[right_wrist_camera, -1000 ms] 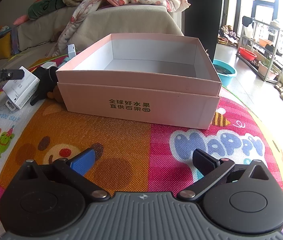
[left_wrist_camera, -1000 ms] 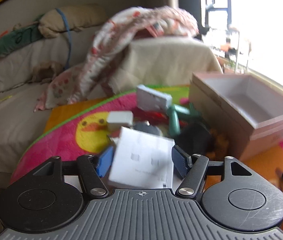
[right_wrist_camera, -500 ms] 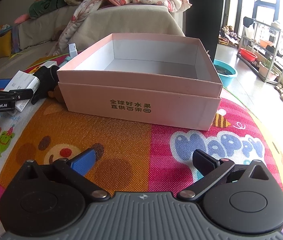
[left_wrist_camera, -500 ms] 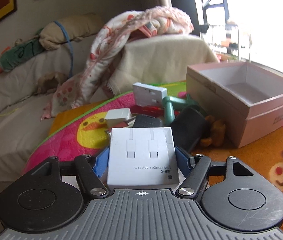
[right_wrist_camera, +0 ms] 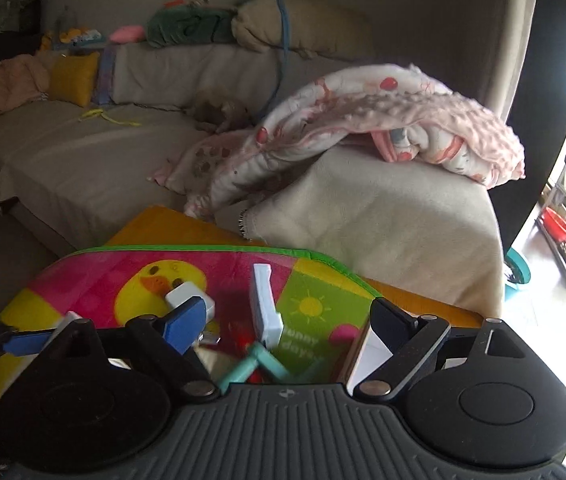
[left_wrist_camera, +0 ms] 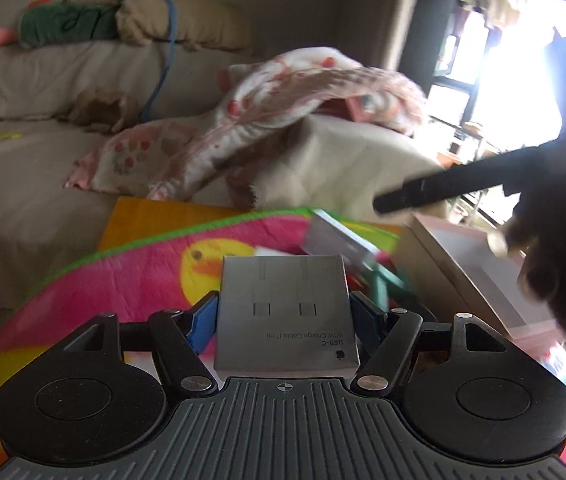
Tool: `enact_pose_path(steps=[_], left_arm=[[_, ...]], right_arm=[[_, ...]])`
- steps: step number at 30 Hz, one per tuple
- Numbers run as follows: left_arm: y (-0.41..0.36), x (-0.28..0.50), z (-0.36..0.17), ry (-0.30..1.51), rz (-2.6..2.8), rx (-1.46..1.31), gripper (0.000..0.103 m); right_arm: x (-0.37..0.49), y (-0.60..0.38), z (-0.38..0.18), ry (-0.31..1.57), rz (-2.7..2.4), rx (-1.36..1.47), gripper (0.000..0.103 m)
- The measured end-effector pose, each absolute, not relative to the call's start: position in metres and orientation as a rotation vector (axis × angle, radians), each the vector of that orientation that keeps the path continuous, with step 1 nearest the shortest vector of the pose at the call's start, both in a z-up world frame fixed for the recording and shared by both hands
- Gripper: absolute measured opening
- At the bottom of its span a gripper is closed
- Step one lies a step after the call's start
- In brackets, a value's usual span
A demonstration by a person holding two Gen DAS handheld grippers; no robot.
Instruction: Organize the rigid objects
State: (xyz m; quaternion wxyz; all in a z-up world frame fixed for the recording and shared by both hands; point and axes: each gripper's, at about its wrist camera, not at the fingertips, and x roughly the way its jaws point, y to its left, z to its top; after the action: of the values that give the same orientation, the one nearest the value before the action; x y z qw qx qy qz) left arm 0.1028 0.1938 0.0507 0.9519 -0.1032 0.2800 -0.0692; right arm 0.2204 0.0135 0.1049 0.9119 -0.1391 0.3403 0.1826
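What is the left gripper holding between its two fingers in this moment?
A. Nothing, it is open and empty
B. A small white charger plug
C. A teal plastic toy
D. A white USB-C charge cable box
D. In the left wrist view the left gripper has both fingers pressed against the sides of the white USB-C cable box.
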Motion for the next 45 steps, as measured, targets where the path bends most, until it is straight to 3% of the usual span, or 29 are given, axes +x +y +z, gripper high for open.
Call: enact_pose_path(steps=[2,5,9,15,23,31,32,34,35,36,38,45], left_arm=[[0.206,0.140,0.048,0.599,-0.113,-0.219,0.074],[0.215,0.185,0.035,0.635,-0.095,-0.241,0.074],[0.207,0.211,0.021,0.641,-0.158,-0.213,0.074],[0.196,0.181,0.015,0.638,-0.306,-0.256,0.074],[0.172,0.073,0.013,0.626,-0.376,-0.345,0.074],[0.137,0.014,0.017,0.637,-0.379,-0.440,0.074],[0.136,0.008,0.022,0.615,-0.361,-0.425,0.074],[0.133,-0.005,0.035,0.565,-0.310,-0.384,0.074],[0.131,-0.011,0.040,0.544,-0.281,-0.366,0.074],[0.130,-0.017,0.046,0.528,-0.256,-0.348,0.074],[0.125,-0.027,0.051,0.511,-0.241,-0.333,0.074],[0.087,-0.062,0.057,0.574,-0.378,-0.226,0.074]], right_arm=[[0.253,0.026,0.089,0.791,0.354,-0.253,0.071],[0.281,0.037,0.068,0.864,0.354,-0.236,0.065],[0.295,0.042,0.047,0.967,0.383,-0.266,0.027],[0.254,0.036,0.041,0.996,0.485,-0.354,0.013],[0.141,0.003,0.039,0.944,0.618,-0.360,0.013],[0.042,-0.066,0.038,0.753,0.575,-0.397,0.013],[0.034,-0.079,0.040,0.711,0.570,-0.394,0.017],[0.017,-0.108,0.048,0.627,0.544,-0.373,0.041],[0.009,-0.122,0.051,0.588,0.534,-0.346,0.070],[0.000,-0.138,0.053,0.546,0.525,-0.307,0.087],[-0.014,-0.163,0.049,0.500,0.492,-0.240,0.089],[-0.032,-0.168,0.018,0.618,0.572,-0.278,0.089]])
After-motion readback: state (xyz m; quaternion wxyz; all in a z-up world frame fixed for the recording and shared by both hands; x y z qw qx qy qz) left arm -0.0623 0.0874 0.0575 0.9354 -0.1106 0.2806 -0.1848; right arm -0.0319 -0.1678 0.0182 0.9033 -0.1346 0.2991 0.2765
